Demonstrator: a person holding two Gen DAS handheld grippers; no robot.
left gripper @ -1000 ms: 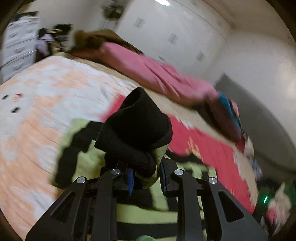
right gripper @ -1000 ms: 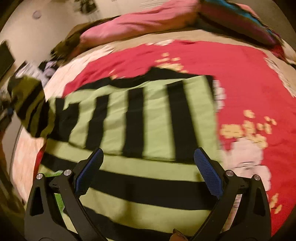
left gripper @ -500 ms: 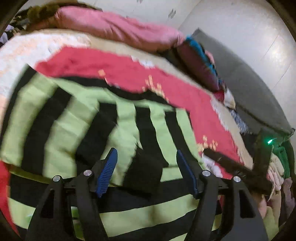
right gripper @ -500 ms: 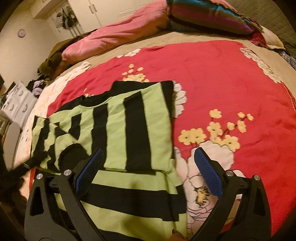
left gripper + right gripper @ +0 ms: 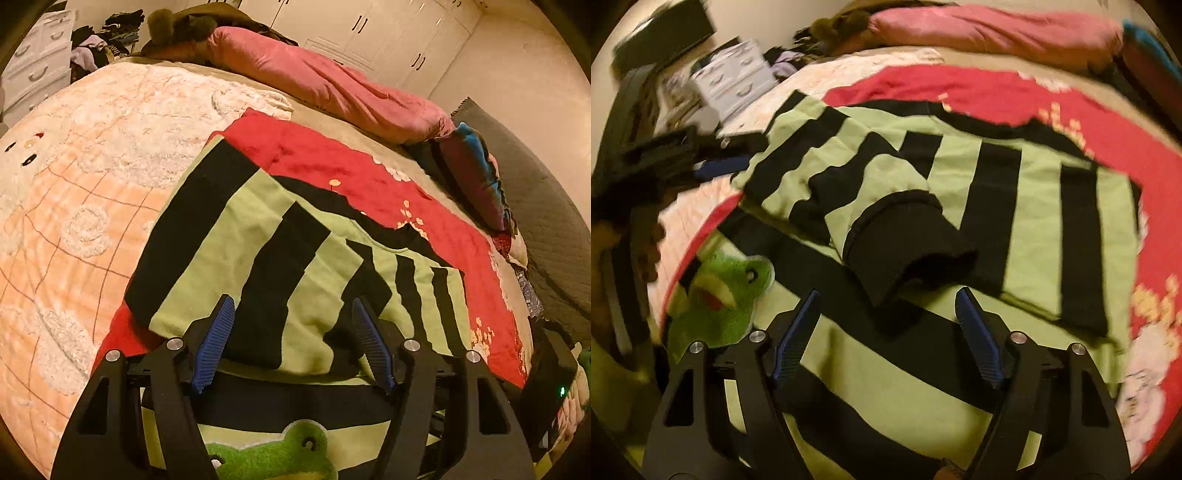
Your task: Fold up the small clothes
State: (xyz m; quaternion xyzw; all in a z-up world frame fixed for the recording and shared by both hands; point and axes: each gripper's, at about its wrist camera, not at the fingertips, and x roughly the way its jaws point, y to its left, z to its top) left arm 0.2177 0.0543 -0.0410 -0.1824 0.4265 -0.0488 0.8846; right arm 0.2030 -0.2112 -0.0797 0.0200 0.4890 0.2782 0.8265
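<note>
A green and black striped sweater (image 5: 280, 266) lies spread on the bed, its sleeves folded in over the body. It also shows in the right wrist view (image 5: 979, 192), where a black sleeve cuff (image 5: 908, 243) lies on top. A green frog patch (image 5: 720, 291) sits on its lower front and shows in the left wrist view (image 5: 273, 458) too. My left gripper (image 5: 293, 321) is open and empty just above the folded sleeve. My right gripper (image 5: 886, 310) is open and empty just short of the cuff.
A red flowered blanket (image 5: 369, 173) lies under the sweater, on a peach and white bedspread (image 5: 81, 177). A pink duvet (image 5: 325, 85) and a coloured pillow (image 5: 476, 177) lie at the far side. White drawers (image 5: 33, 59) stand at the left.
My left gripper let go of the black sleeve cuff it held a second ago, opened and drew back to the left. The sleeve now lies folded on the sweater. My right gripper shifted left.
</note>
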